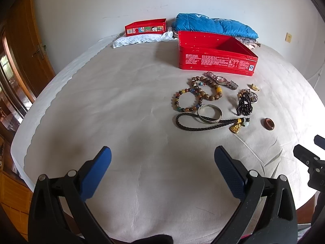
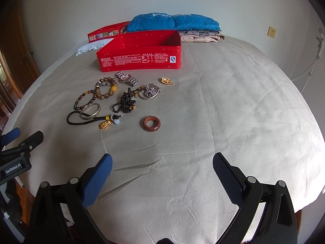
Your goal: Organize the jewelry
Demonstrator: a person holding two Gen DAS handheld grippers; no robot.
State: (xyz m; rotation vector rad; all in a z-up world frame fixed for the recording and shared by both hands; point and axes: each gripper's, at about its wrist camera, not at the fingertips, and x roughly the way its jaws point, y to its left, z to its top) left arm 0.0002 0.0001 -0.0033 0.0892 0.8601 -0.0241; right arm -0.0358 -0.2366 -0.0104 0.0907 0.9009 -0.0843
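An open red tin box (image 1: 215,58) (image 2: 140,58) sits on the beige bed cover. In front of it lies a scatter of jewelry: beaded bracelets (image 1: 187,100) (image 2: 86,99), a watch (image 1: 221,80) (image 2: 127,79), a silver bangle (image 1: 209,113) (image 2: 90,111), a black cord with a gold charm (image 1: 203,127) (image 2: 87,123), black beads (image 1: 244,104) (image 2: 126,102), a gold pendant (image 2: 167,80) and a brown ring (image 1: 268,124) (image 2: 151,123). My left gripper (image 1: 162,156) is open, well short of the pile. My right gripper (image 2: 162,160) is open, below the brown ring.
The tin's red lid (image 1: 145,27) (image 2: 107,33) rests on white lace (image 1: 140,39) at the back. A folded blue quilt (image 1: 213,25) (image 2: 174,22) lies behind the box. A wooden door (image 1: 26,46) stands at left. The white wall is behind the bed.
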